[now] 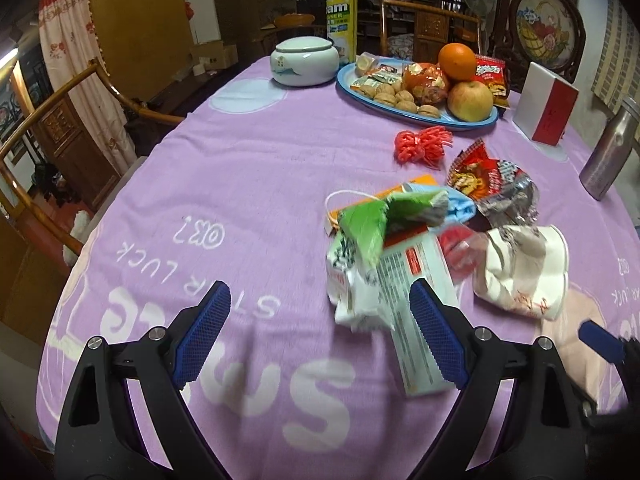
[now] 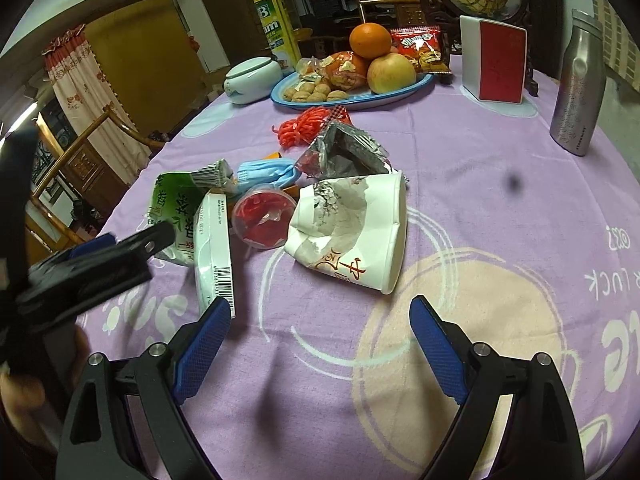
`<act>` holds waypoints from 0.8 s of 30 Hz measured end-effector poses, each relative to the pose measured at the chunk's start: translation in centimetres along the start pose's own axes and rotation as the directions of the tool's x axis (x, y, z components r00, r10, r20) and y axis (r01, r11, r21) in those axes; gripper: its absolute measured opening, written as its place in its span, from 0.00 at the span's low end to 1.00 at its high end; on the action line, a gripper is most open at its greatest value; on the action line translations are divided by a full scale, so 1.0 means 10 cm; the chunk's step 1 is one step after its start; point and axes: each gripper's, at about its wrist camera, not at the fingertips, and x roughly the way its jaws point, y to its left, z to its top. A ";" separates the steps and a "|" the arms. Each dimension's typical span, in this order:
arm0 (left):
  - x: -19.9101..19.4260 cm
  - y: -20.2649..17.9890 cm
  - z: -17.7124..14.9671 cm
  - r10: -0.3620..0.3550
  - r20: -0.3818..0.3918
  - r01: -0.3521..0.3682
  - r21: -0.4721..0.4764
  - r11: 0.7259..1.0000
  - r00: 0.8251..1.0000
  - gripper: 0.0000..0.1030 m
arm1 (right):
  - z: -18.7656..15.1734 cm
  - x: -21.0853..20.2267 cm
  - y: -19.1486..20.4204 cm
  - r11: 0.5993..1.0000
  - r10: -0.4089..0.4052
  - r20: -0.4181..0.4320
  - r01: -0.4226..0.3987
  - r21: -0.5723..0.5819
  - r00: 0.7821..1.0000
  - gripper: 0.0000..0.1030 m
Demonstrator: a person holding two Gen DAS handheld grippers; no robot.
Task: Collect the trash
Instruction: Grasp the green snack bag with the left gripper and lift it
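Note:
A heap of trash lies on the purple cloth: a green and white wrapper, a white carton, a crushed paper cup, a clear cup with red scraps, a blue face mask and a foil snack bag. My left gripper is open, just short of the wrapper and carton, with its right finger over the carton. My right gripper is open, with nothing between its fingers, a little short of the paper cup.
A blue plate of fruit, walnuts and snacks stands at the back, with red string before it. Around it are a white lidded jar, a yellow spray can, a red and white box and a steel flask. Wooden chairs ring the table.

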 end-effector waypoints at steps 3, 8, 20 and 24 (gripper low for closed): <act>0.12 0.02 0.07 -0.009 -0.020 0.009 -0.013 1.000 1.000 0.78 | 0.00 -0.02 0.01 1.000 0.005 0.006 -0.005 -0.001 1.000 0.87; 0.33 0.01 0.17 -0.025 -0.067 0.024 -0.015 1.000 0.997 0.62 | -0.01 -0.01 0.03 1.000 0.024 -0.004 -0.024 -0.003 1.000 0.87; 0.37 0.16 0.14 -0.090 -0.105 0.084 -0.063 0.994 0.990 0.23 | -0.01 0.05 0.06 1.000 0.026 -0.019 -0.026 -0.016 0.999 0.87; 0.14 0.28 0.07 -0.097 -0.074 0.092 -0.076 0.993 0.993 0.22 | -0.02 0.09 0.07 1.000 0.018 -0.025 -0.018 -0.021 1.000 0.87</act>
